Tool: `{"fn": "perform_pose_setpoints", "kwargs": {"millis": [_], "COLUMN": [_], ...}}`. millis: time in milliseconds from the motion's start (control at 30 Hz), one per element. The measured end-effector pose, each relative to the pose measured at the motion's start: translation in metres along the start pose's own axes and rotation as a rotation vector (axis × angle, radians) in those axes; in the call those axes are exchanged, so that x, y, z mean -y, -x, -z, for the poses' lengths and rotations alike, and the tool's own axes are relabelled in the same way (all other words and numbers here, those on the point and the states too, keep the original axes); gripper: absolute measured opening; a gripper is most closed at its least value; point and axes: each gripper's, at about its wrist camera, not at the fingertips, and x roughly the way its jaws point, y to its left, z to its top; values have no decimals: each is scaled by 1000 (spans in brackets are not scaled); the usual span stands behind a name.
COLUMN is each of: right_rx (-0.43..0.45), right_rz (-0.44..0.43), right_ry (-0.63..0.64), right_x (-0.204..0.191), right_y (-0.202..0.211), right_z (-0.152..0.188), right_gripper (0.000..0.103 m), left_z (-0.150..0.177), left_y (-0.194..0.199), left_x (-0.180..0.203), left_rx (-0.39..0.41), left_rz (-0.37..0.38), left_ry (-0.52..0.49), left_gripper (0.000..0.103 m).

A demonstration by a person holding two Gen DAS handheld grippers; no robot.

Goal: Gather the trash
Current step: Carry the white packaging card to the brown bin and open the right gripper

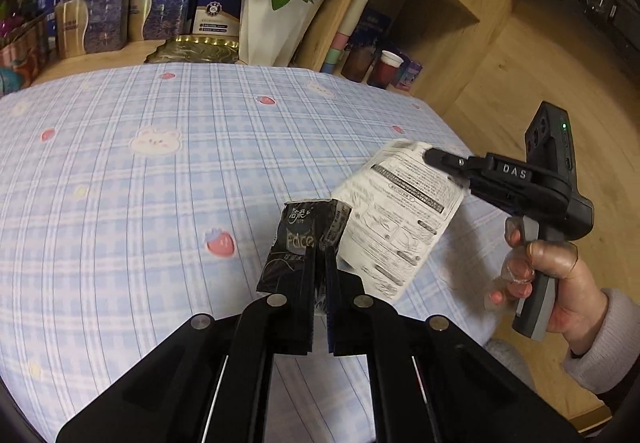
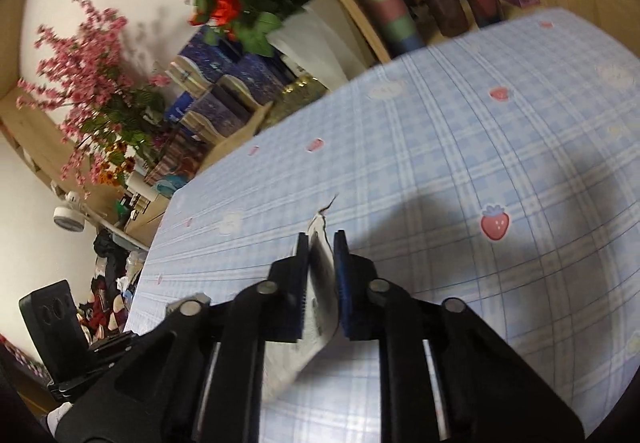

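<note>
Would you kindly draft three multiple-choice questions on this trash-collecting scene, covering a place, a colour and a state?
1. Where is the printed paper sheet?
A. Flat on the tablecloth
B. On the shelf
C. In the right gripper

2. What colour is the tissue packet?
A. Black
B. Yellow
C. Pink

3. What is the state of the left gripper?
A. Wide open
B. Shut on the tissue packet
C. Out of view

Answers:
1. C, the fingers pinch its upper edge above the tablecloth.
2. A, a dark wrapper with pale lettering.
3. B, both fingers press the packet's sides.
</note>
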Motion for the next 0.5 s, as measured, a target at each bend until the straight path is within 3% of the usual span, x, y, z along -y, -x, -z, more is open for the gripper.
{"fn": "perform_pose_setpoints", "kwargs": {"millis": [500], "right_rx": [18], "right_rz": [-35], "right_ry": [211], "right_x": [-76], "right_y": [49], "right_z": [30], "right_gripper": [6], "left_z": [55], "left_y": [78], "left_x": [7], "left_rx": [61], "left_rz": [10], "left_ry": [42], "left_gripper": [5]}}
